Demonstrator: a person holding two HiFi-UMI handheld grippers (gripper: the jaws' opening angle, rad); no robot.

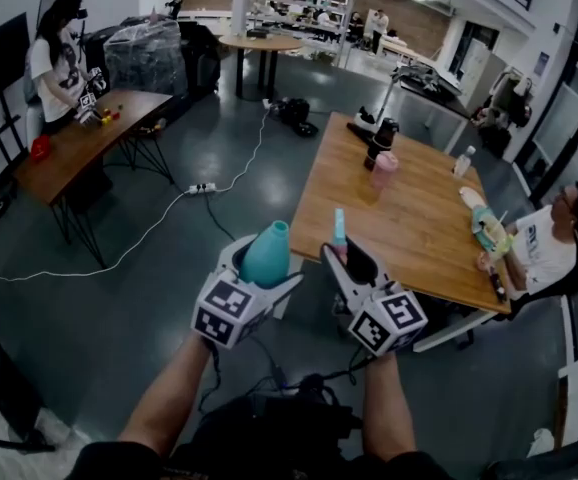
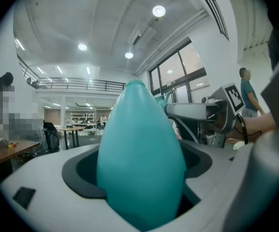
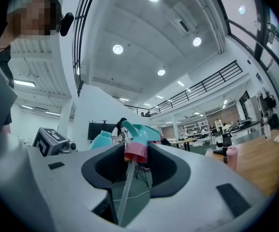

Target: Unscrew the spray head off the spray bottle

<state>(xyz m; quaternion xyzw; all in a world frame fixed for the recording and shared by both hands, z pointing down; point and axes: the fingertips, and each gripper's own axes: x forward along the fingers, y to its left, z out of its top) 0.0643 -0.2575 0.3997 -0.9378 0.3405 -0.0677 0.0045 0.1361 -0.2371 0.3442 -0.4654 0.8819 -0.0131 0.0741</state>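
Spray head [image 3: 138, 135], teal with a pink collar and a clear dip tube hanging free: pinched at the collar by the right hand-held gripper [image 3: 132, 173], apparently already off and held aside so the tube clears the neck. Spray bottle [image 2: 142, 163], teal: clamped round its body by the left hand-held gripper [image 1: 265, 270] to brace it, its neck seemingly bare, though that view is small. Both are held in mid-air beside the wooden desk [image 1: 419, 218].

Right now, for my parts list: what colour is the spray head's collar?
Pink collar; best in right gripper view.
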